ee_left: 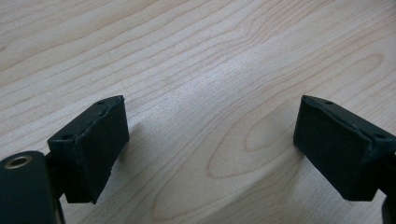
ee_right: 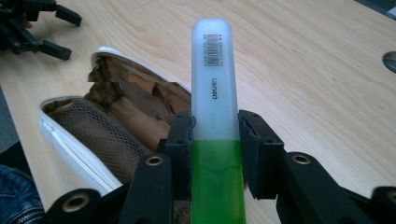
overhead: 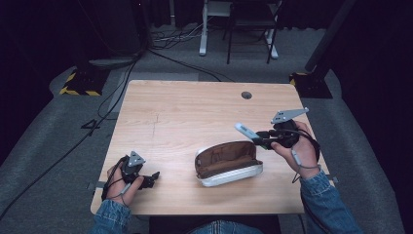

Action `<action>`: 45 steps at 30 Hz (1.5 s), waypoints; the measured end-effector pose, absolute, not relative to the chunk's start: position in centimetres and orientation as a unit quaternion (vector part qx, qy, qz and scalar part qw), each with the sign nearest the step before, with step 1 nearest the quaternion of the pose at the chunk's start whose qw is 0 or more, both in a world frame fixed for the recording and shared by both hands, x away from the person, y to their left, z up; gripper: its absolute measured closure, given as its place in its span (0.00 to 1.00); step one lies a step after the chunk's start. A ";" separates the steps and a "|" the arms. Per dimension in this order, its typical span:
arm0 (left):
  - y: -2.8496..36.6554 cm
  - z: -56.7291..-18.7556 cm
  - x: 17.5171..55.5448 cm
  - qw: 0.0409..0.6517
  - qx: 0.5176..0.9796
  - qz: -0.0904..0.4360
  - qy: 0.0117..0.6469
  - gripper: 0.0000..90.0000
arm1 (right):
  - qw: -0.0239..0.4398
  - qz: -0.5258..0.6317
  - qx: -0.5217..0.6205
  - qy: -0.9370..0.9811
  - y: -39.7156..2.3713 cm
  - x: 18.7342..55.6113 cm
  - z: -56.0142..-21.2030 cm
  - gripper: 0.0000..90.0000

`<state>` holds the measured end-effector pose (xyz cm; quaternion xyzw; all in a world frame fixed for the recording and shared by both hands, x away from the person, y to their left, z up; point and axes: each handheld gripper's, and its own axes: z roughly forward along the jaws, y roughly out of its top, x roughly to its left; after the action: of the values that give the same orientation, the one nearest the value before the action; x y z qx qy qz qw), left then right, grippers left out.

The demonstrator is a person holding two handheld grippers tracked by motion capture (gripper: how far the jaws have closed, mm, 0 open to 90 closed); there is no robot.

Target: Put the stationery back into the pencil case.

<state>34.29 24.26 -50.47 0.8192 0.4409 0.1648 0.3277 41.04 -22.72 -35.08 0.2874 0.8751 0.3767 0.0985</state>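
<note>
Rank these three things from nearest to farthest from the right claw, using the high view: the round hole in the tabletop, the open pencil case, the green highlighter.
1. Green highlighter: gripped in the right claw, sticking out toward the table's middle.
2. Open pencil case: lying just left of that claw, near the front edge.
3. Round hole: at the table's far edge.

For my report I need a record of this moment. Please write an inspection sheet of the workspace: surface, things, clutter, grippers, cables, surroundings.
Surface: wooden table, pale, with a round grommet hole.
Things: white pencil case lying open, brown lining showing; green highlighter with translucent cap.
Clutter: nothing seen.
Grippers: left gripper open, low over bare wood; right gripper shut on the highlighter, beside the case.
Cables: black cables on the floor at left.
Surroundings: grey carpet, dark curtains, white desk legs behind.
</note>
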 end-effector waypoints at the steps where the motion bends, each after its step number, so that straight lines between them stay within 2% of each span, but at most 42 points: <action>1: 24.2 -50.5 34.3 0.327 0.820 0.163 0.441 0.11 | 0.096 0.376 0.285 0.877 -22.4 40.9 -35.1 0.75; 26: 24.2 -50.5 34.4 0.328 0.819 0.165 0.442 0.10 | 0.039 0.333 0.205 0.920 -18.1 39.5 -36.6 0.74; 45: 24.2 -50.5 34.4 0.328 0.819 0.165 0.442 0.10 | 0.018 0.287 0.150 0.946 -16.3 39.5 -38.1 0.74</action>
<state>34.37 24.16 -50.49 0.8186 0.4416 0.1650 0.3280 39.51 -16.29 -38.11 0.1495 0.9461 0.2867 0.0178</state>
